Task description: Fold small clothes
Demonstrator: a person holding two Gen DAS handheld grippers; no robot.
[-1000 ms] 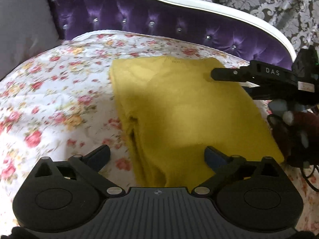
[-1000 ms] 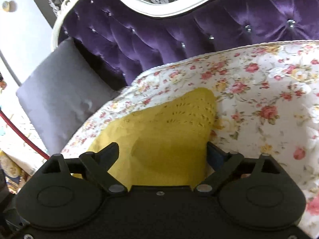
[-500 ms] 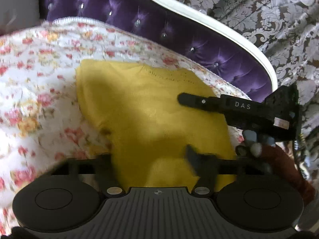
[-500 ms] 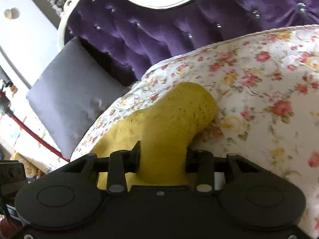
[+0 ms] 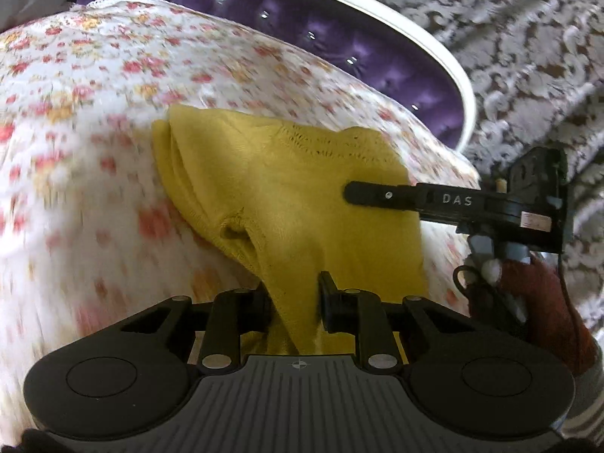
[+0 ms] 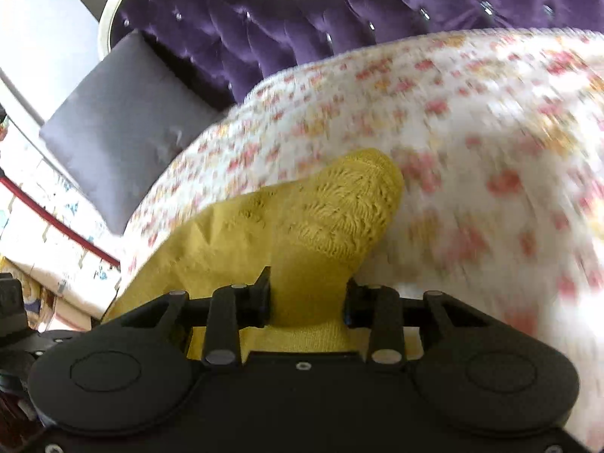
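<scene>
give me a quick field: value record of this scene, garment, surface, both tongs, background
garment: yellow knit top, bunched, lying on the bed
surface: floral bedspread, white with red and yellow flowers
left tongs: shut on the near edge of the yellow knit top
right tongs: shut on another edge of it
background: purple tufted headboard, grey cushion, damask wallpaper
image quality: motion blur on the bedspread

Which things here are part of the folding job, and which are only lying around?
Job: yellow knit, pinched by the left gripper and the right gripper, on the floral sheet.
Lying around: grey cushion, purple headboard.
</scene>
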